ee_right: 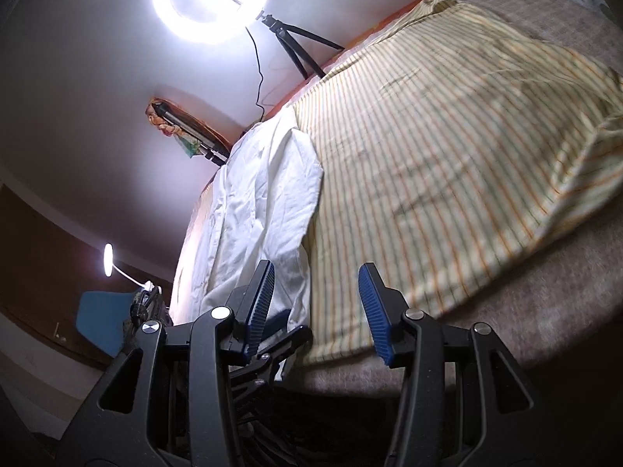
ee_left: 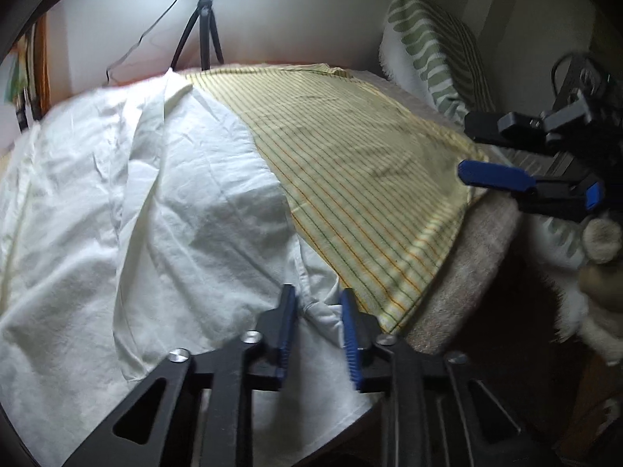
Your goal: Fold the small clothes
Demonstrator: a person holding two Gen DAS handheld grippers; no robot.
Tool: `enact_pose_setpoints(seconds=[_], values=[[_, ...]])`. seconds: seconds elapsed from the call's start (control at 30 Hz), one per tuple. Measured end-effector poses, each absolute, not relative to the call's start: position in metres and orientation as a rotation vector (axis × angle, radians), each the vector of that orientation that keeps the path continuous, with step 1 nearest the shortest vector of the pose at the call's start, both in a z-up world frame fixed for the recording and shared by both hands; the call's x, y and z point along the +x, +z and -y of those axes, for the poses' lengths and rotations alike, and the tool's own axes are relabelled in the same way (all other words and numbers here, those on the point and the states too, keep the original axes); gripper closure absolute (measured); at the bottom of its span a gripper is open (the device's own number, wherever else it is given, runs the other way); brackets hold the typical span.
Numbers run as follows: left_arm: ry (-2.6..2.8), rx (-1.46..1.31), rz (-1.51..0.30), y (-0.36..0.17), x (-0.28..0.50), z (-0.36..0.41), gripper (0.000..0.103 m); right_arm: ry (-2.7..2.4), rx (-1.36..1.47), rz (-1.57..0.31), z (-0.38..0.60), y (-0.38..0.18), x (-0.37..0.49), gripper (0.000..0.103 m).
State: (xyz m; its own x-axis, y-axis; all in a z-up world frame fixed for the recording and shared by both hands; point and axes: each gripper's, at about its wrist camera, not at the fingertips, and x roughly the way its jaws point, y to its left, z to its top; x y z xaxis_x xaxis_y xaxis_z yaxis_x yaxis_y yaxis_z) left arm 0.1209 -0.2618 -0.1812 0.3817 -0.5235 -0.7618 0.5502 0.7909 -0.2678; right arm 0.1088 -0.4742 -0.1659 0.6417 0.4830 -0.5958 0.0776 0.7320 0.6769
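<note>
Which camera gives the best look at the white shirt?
The left wrist view: the white shirt fills its left half, with the left gripper open around its hem. The right wrist view shows only a narrow, foreshortened strip.

Free room is being left over the striped cloth (ee_left: 350,179) in the frame's centre. The upper right is being blocked by a leaning patterned pillow (ee_left: 432,46), and the top edge by a ring light (ee_right: 212,0) on its tripod (ee_left: 202,35).

Creased matt white cloth garment (ee_left: 163,202); striped woven cloth (ee_left: 350,163); rough, fuzzy beige blanket (ee_right: 545,311)
</note>
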Motion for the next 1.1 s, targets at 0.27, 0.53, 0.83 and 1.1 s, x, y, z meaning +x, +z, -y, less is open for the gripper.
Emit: enact_pose_setpoints(seconds=[0.27, 0.53, 0.83, 1.1], values=[[-0.692, -0.243, -0.941, -0.156, 0.115, 0.218, 0.100, 0.322, 0.677, -0.898, 0.448, -0.169, 0.173, 0.054], [-0.669, -0.270, -0.917, -0.148, 0.111, 0.200, 0.100, 0.336, 0.691, -1.007, 0.416, -0.200, 0.264, 0.044], [-0.673, -0.329, -0.909, -0.147, 0.106, 0.171, 0.100, 0.367, 0.816, -1.004, 0.391, -0.228, 0.307, 0.048], [-0.674, -0.425, -0.918, -0.152, 0.104, 0.150, 0.100, 0.288, 0.564, -1.019, 0.346, -0.191, 0.322, 0.096]])
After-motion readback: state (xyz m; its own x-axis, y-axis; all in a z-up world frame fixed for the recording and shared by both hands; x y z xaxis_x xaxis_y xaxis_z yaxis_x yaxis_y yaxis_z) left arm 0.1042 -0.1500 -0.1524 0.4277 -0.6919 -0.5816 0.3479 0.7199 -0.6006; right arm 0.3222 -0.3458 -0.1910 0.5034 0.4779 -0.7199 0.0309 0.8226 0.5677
